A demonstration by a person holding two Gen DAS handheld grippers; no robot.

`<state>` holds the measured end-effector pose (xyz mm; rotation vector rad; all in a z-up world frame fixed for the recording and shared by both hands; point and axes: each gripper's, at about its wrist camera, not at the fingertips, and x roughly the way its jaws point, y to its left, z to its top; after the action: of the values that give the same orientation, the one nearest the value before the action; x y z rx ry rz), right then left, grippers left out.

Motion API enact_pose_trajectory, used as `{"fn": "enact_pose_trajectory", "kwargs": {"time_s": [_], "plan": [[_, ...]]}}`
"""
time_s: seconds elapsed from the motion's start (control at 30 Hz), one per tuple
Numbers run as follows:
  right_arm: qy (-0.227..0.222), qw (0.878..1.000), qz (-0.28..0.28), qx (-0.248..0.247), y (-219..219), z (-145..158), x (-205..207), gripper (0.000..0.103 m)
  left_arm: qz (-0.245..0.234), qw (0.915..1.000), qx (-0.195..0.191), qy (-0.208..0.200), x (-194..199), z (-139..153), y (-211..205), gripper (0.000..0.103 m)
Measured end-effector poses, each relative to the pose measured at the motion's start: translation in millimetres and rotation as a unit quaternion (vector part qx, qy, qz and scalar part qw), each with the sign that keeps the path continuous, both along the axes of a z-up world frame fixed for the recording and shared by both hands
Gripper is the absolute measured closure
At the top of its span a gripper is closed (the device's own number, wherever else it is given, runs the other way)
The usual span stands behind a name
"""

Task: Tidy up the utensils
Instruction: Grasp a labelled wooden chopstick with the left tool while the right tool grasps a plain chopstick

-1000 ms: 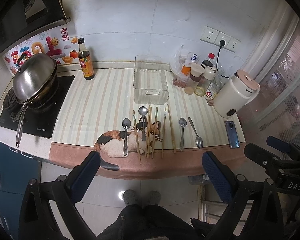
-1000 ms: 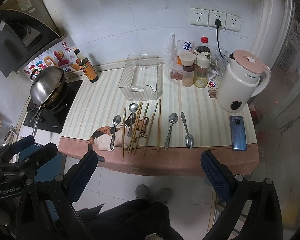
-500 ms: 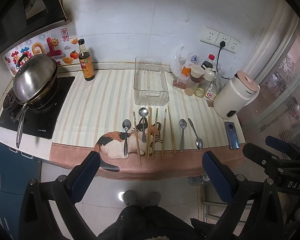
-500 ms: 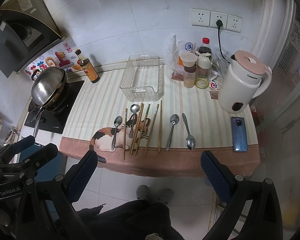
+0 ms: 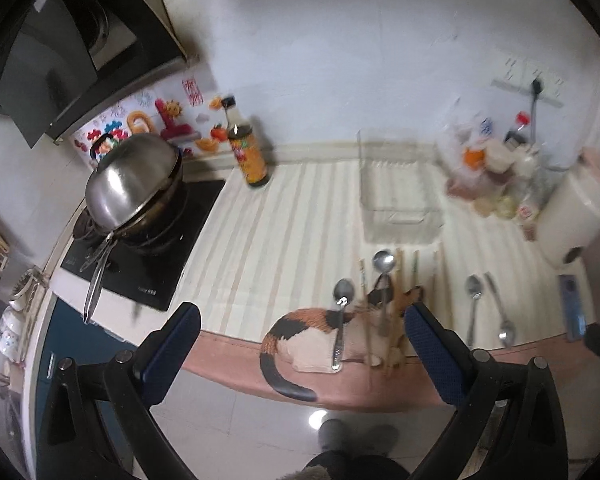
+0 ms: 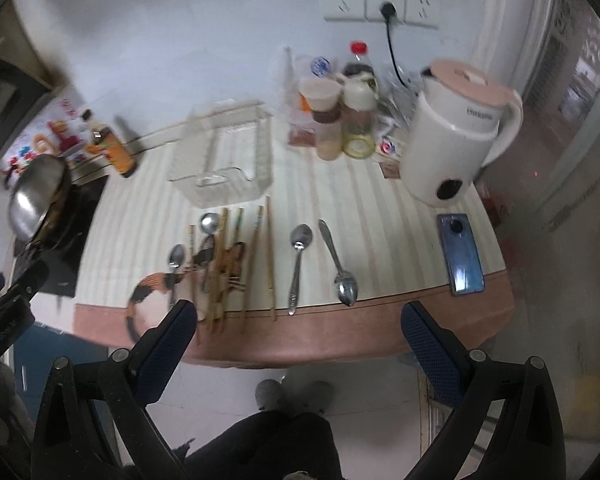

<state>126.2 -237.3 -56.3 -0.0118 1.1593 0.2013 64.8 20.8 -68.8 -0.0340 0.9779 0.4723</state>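
Note:
Several metal spoons and several wooden chopsticks lie in a row near the front edge of a striped counter. In the right wrist view two spoons (image 6: 299,264) (image 6: 338,264) lie right of the chopsticks (image 6: 256,260). A clear plastic bin (image 6: 224,168) stands behind them; it also shows in the left wrist view (image 5: 398,200). Two spoons (image 5: 342,320) (image 5: 383,280) and chopsticks (image 5: 366,320) lie over a cat picture. My left gripper (image 5: 300,344) is open and empty in front of the counter edge. My right gripper (image 6: 298,340) is open and empty, also short of the edge.
A wok (image 5: 136,184) sits on a black hob at the left, with a sauce bottle (image 5: 248,152) beside it. Jars and bottles (image 6: 340,116), a white kettle (image 6: 456,136) and a phone (image 6: 460,256) stand at the right. The floor and my feet are below.
Both grippers have moved closer to the counter. The left view has swung left toward the hob; the right view has moved in toward the spoons. Nothing on the counter has moved.

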Motion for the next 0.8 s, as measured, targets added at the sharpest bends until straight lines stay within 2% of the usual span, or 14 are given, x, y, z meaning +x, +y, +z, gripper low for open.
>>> {"fn": "enact_pose_trajectory", "kwargs": {"time_s": [0.13, 0.2, 0.27, 0.33, 0.4, 0.43, 0.47, 0.5, 0.57, 0.67, 0.73, 0.8], "plan": [[0.022, 1.000, -0.002, -0.003, 4.2, -40.3, 21.1, 0.018, 0.008, 0.9993, -0.007, 0.037, 18.0, -37.6, 8.6, 0.000], [0.038, 0.999, 0.000, -0.003, 9.5, -60.4, 29.6, 0.032, 0.011, 0.9983, -0.018, 0.055, 26.0, -55.7, 11.0, 0.000], [0.057, 0.998, 0.004, -0.002, 15.0, -79.7, 36.6, 0.041, 0.006, 0.9958, -0.050, 0.076, 36.1, -77.9, 14.4, 0.001], [0.074, 0.997, 0.008, -0.002, 21.7, -98.4, 43.9, 0.052, -0.004, 0.9900, -0.091, 0.108, 48.8, -107.5, 14.8, 0.009], [0.087, 0.996, 0.008, -0.007, 27.7, -114.6, 49.6, 0.064, -0.018, 0.9818, -0.124, 0.143, 61.7, -137.9, 11.9, 0.034], [0.093, 0.996, 0.006, -0.010, 30.1, -124.6, 53.6, 0.066, -0.023, 0.9773, -0.136, 0.161, 67.8, -153.3, 9.7, 0.040], [0.100, 0.995, 0.003, -0.014, 32.9, -131.4, 56.5, 0.071, -0.027, 0.9731, -0.147, 0.176, 73.5, -167.2, 8.5, 0.051], [0.109, 0.994, 0.001, -0.012, 34.9, -139.7, 60.2, 0.073, -0.029, 0.9695, -0.155, 0.188, 79.0, -179.5, 7.4, 0.057], [0.124, 0.992, -0.003, -0.007, 39.4, -152.2, 66.7, 0.074, -0.031, 0.9626, -0.167, 0.211, 89.4, -203.9, 6.7, 0.058], [0.147, 0.989, 0.002, -0.008, 51.2, -174.5, 79.7, 0.074, -0.032, 0.9568, -0.168, 0.235, 99.6, -228.9, 5.5, 0.061], [0.164, 0.986, 0.004, -0.006, 59.4, -188.5, 88.4, 0.074, -0.033, 0.9548, -0.164, 0.245, 103.7, -240.2, 5.7, 0.073], [0.173, 0.985, 0.007, -0.006, 67.0, -200.0, 95.6, 0.074, -0.034, 0.9555, -0.169, 0.240, 104.1, -242.9, 7.4, 0.093]]}}
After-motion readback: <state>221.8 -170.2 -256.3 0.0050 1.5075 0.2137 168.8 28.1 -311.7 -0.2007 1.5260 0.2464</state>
